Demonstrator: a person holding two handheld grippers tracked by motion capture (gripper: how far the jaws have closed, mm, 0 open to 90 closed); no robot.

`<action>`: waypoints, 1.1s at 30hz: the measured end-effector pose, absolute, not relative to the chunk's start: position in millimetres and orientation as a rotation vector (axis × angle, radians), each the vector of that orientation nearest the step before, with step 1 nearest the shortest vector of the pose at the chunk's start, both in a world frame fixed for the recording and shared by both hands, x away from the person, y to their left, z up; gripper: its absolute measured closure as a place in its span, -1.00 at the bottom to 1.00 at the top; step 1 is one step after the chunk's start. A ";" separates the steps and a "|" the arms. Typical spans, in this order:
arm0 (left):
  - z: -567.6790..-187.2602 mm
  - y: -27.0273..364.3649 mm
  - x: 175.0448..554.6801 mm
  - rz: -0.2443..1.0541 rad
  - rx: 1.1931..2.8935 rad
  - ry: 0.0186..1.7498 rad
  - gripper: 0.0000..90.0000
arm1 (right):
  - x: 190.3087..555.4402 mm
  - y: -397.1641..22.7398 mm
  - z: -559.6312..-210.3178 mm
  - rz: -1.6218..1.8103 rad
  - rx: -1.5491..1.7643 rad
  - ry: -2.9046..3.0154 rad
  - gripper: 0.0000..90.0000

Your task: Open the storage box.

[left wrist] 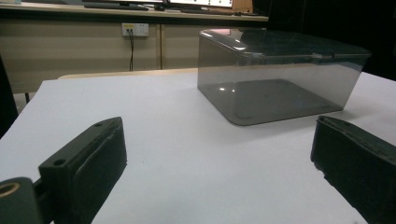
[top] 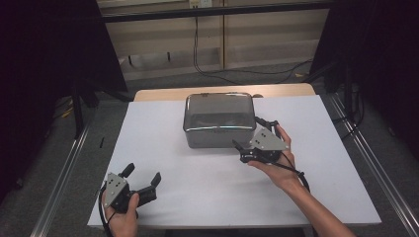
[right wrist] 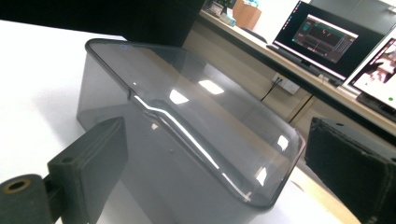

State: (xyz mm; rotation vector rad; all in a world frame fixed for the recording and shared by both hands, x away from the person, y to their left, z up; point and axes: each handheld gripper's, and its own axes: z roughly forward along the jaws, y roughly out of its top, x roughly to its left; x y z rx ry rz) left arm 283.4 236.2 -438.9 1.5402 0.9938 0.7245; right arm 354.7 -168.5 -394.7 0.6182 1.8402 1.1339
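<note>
Box [top: 219,120] of smoky clear plastic, lid [top: 218,105] seated, stands at the middle of the white table [top: 197,197], toward its far edge. The right gripper [top: 239,148] hovers just beside the box's near right corner, jaws spread and holding nothing; the right gripper view looks across the lid [right wrist: 196,126], its raised front lip catching the light, with one pad [right wrist: 100,154] low against the side wall and the other pad [right wrist: 350,168] out past the corner. The left gripper [top: 143,178] rests near the table's front left corner, well apart from the box, jaws likewise wide and empty; the left gripper view takes in the whole box [left wrist: 280,79] across bare tabletop.

The step in hand looks to be the approach to the lid's edge. To do it well, the right jaws would likely need to straddle the rim squarely rather than meet it at the corner, where the curve gives a poor bite. A glossy, thin lip may slip, so a grip set deep over the edge seems wiser than a fingertip pinch. The box appears light and nothing is visible inside it; it could slide or lift with the lid, so bringing the left gripper up to steady the far side wall would probably help before any pull upward.
</note>
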 end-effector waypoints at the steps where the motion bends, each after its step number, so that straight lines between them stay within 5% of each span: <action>1: -438.9 235.9 283.2 0.726 1.541 0.993 -0.92 | 355.4 -167.5 -394.7 1.128 0.613 1.840 -0.87; 18: -438.0 236.6 282.4 0.737 1.536 0.993 -0.93 | 357.8 -138.2 -400.6 0.876 0.325 1.839 -0.66; 33: -438.2 235.8 282.2 0.728 1.539 0.990 -0.93 | 359.9 -115.0 -408.6 0.577 0.070 1.837 -0.26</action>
